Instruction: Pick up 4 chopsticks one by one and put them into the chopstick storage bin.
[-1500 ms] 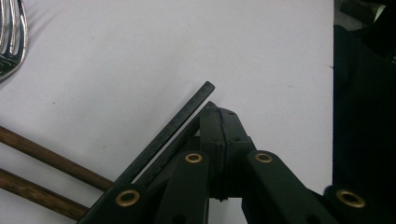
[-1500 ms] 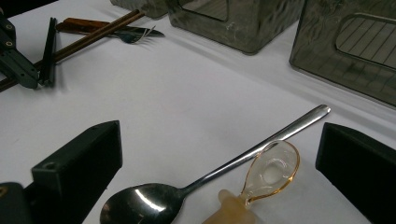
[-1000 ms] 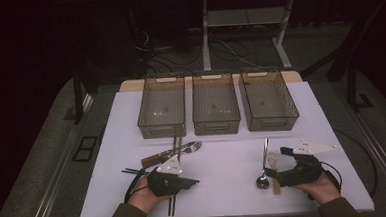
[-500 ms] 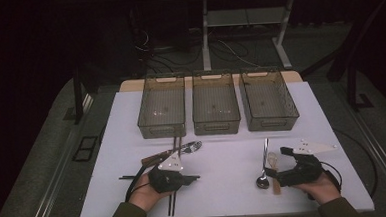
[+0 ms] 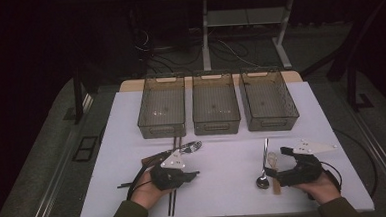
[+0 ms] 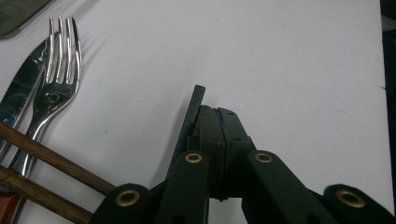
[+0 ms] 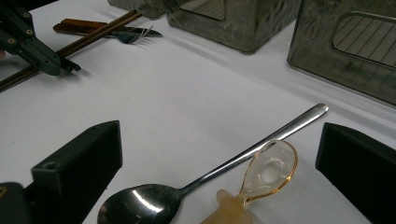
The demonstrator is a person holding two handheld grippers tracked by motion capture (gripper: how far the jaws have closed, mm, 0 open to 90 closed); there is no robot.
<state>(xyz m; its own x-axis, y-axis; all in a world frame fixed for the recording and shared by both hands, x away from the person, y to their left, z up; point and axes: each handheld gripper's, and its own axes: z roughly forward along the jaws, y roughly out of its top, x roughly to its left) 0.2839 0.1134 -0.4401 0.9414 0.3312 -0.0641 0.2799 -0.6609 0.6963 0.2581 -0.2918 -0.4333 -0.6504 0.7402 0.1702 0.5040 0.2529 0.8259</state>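
Between right tongs (image 7: pixel 219 163): unmarked spoon (image 7: pixel 187 189)

Hand-held gripper (image 6: pixel 219 122) closed on thin black stick (image 6: pixel 189 119); fork (image 6: pixel 55 79), knife (image 6: pixel 18 91) (overlapping) at left.

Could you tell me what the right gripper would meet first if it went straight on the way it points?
Probably the metal spoon, lying between the open right gripper jaws beside a small amber spoon.
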